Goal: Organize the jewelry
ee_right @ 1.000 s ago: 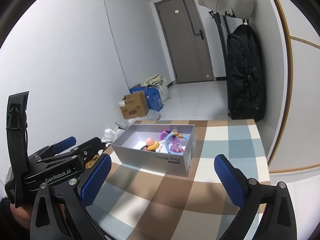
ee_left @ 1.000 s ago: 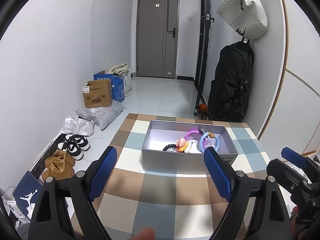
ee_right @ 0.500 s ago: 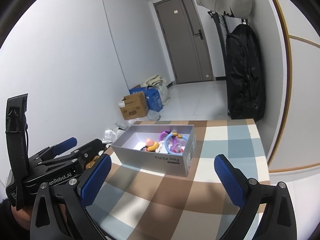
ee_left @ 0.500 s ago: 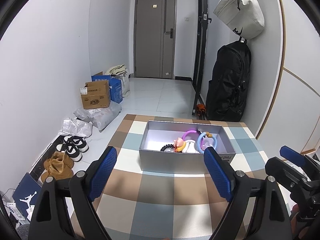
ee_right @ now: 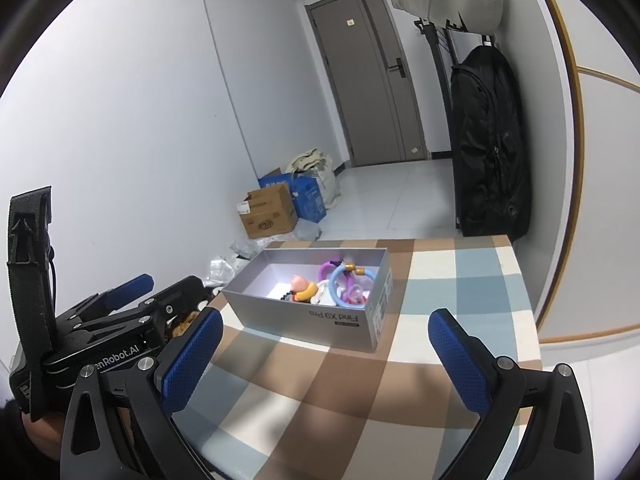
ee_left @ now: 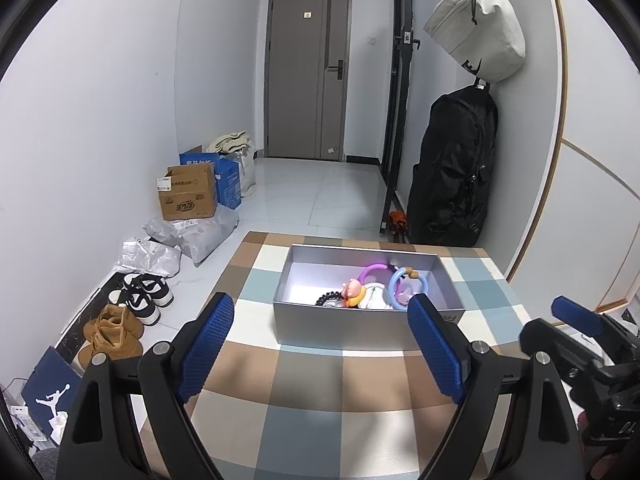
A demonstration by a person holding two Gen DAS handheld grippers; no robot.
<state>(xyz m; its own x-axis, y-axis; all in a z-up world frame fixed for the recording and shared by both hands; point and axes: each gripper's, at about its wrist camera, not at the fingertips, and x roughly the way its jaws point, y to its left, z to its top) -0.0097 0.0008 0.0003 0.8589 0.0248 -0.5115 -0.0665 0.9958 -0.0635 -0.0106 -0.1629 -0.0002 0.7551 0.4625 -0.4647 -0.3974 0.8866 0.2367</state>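
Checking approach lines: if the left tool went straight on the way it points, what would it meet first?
Most likely the near wall of the grey box, which sits centred between the open left tool. Checked tablecloth lies before it; depth is unclear, so the tool might touch cloth first.

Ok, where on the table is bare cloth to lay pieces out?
Bare checked cloth lies between the grey box and both grippers, and right of the box toward the wall. Inside the box, the left half is bare; the bracelets crowd its right.
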